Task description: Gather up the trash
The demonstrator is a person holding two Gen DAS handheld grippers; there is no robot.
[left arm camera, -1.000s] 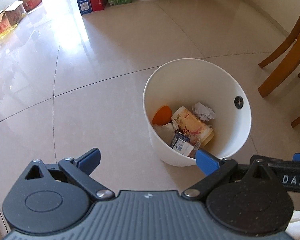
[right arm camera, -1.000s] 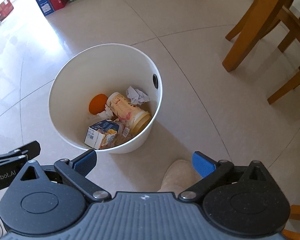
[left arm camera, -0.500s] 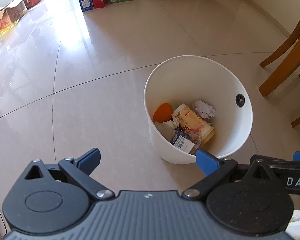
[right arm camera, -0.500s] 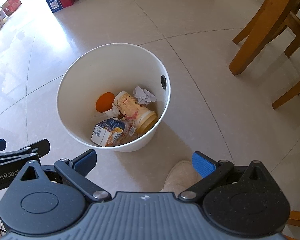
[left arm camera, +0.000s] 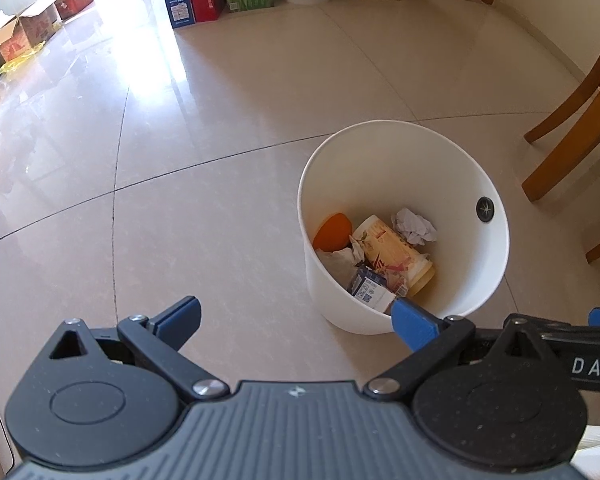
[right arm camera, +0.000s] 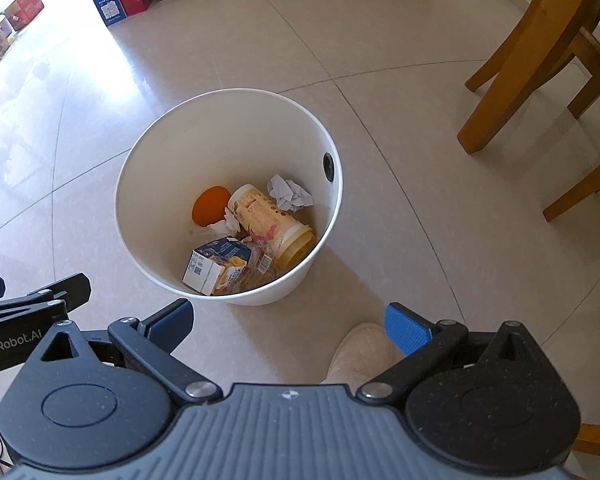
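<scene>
Sitting in one white bin [right arm camera: 140,240]: one orange [right arm camera: 210,204], one carton [right arm camera: 216,266].

Black grippers, blue-padded fingers [right arm camera: 406,328], silver screws, ribbed grey housings, beige slipper [right arm camera: 360,354]

Open tiled floor [left arm camera: 220,184] left of the white bin [right arm camera: 172,152]; wooden chair legs [right arm camera: 512,80] obstruct the right.

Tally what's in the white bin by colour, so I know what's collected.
Orange: 1, the orange ball
White: 2, crumpled paper and tissue
Cream/yellow: 1, the cup
Blue: 1, the carton
Total: 5, all inside the white bin.
</scene>
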